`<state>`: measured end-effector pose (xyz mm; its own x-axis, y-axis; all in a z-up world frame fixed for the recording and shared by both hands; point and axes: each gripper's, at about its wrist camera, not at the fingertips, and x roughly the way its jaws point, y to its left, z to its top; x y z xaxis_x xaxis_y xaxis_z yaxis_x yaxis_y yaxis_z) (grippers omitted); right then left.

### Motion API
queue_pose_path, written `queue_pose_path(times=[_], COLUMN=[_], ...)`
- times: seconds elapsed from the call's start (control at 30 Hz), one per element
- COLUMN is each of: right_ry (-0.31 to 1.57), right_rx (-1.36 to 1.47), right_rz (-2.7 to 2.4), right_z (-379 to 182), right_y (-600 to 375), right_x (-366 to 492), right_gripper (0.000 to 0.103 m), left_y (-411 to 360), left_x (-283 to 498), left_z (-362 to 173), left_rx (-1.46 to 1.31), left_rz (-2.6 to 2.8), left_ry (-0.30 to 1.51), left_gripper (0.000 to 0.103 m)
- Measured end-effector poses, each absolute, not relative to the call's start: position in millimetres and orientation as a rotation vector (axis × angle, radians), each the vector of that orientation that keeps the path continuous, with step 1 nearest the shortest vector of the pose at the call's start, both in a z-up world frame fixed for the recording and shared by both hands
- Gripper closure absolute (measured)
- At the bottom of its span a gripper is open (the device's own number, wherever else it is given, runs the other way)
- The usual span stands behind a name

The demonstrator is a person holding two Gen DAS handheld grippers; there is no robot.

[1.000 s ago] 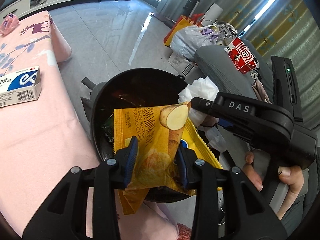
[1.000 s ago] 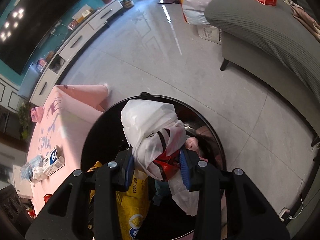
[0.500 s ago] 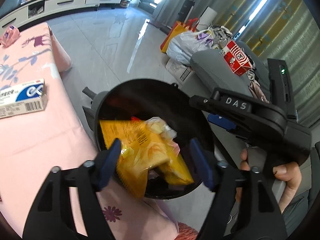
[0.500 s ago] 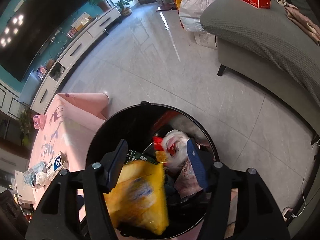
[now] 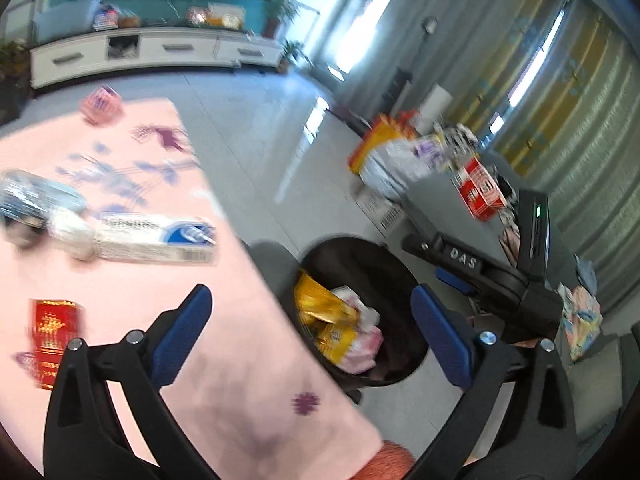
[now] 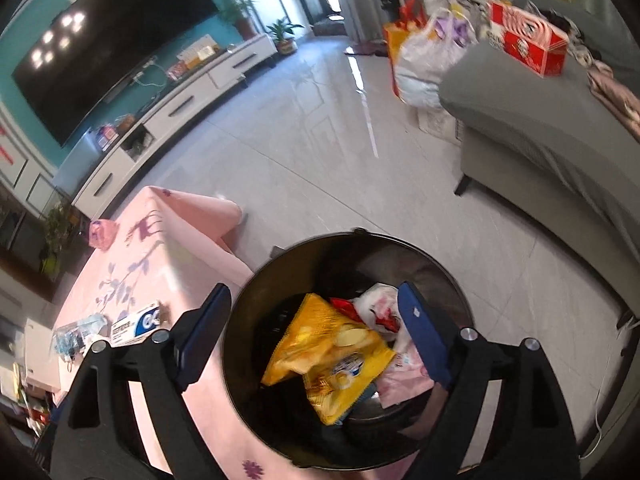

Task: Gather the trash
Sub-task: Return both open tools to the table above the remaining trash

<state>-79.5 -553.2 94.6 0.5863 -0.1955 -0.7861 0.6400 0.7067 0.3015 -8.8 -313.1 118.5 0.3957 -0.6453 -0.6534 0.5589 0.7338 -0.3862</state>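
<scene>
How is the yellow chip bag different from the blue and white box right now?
The yellow chip bag lies crumpled inside the black trash bin, while the blue and white box rests flat on the pink tablecloth. The bag is soft, wrinkled packaging; the box keeps a rigid, long rectangular shape. The bag sits against other trash, a white plastic bag; the box lies beside a clear packet on the table. Neither is held by a gripper.
</scene>
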Motion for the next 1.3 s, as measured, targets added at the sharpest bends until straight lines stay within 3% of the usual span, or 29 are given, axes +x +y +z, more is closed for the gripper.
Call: queue_pose_path(times=[0.13,0.23,0.73,1.3], right_ry=[0.758,0.726,0.739,0.832], right_rx=[0.591,0.563,0.373,0.332], right_rz=[-0.474,-0.441,-0.287,-0.117], right_z=[109,120,149,153], right_y=[-533,-516,-421,-310], right_x=[-72,-67,-37,-38], right_gripper=[0.016,0.009,0.008,0.008], left_y=[-263,-224,-63,29], left_x=[-5,-1,9,-12], left_z=[139,148,159,133], left_rx=[-0.161,-0.193,-0.355,-0.446], left_rz=[-0.676,-0.616,-0.336,-0.175], left_ry=[0.817,0.799,0.745,0.795], left_gripper=[0.003,0.003,0.003,0.003])
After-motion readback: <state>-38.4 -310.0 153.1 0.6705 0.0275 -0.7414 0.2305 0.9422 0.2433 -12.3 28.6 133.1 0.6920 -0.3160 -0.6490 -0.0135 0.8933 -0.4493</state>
